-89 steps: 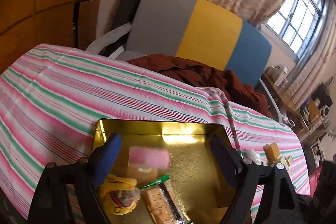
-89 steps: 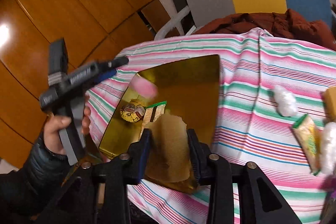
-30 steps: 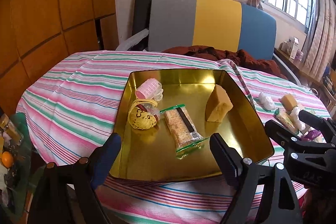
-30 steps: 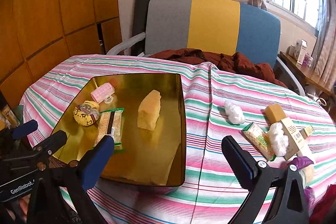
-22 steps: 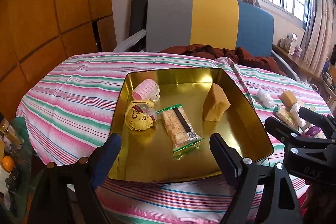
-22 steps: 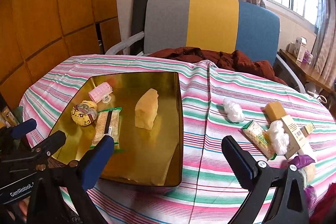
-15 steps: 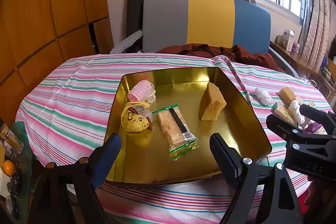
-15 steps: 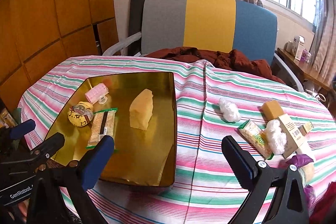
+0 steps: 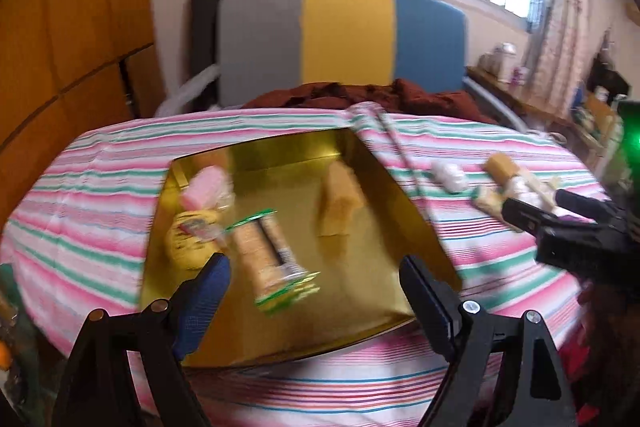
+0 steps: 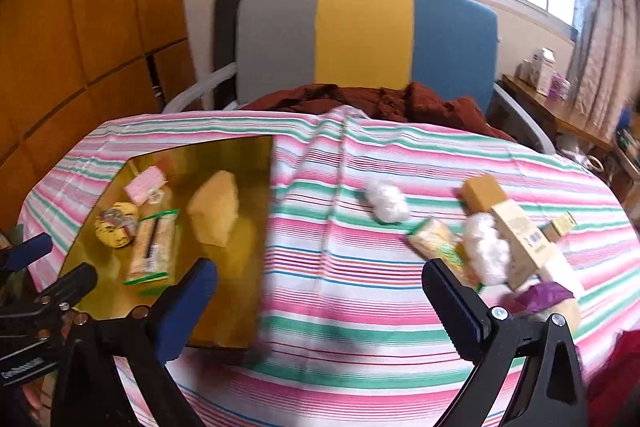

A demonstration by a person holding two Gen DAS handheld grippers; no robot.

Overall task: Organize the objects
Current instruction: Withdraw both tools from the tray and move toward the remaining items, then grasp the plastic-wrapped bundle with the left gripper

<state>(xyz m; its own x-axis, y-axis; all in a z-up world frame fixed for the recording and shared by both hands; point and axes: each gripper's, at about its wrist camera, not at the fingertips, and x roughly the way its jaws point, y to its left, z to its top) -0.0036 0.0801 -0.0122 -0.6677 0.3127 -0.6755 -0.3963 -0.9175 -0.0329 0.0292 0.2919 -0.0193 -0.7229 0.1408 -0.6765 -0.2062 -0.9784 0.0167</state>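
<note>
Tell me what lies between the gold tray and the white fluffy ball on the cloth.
Nothing: between the tray and the ball there is only bare striped cloth, shown in the right wrist view.

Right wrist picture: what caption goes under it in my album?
Open right tongs hover over a striped tablecloth, gold tray of snacks left, loose snacks right.

Motion blur smears the gold tray [image 9: 404, 195] and the 4 items in it in the left wrist view, so the print on the cracker packet [image 9: 266, 251] and the yellow round pack [image 9: 188, 239] cannot be read. In the right wrist view the near corner of the tray [image 10: 240, 307] is blurred and partly covered by a blue finger pad [image 10: 186, 307], while the purple wrapper [image 10: 546, 293] and the pale items beside it sit half behind the right black finger. The left gripper [image 10: 48, 263] is cut off by that view's left edge, and the labels on the tan box [image 10: 520, 239] are too small to read.
</note>
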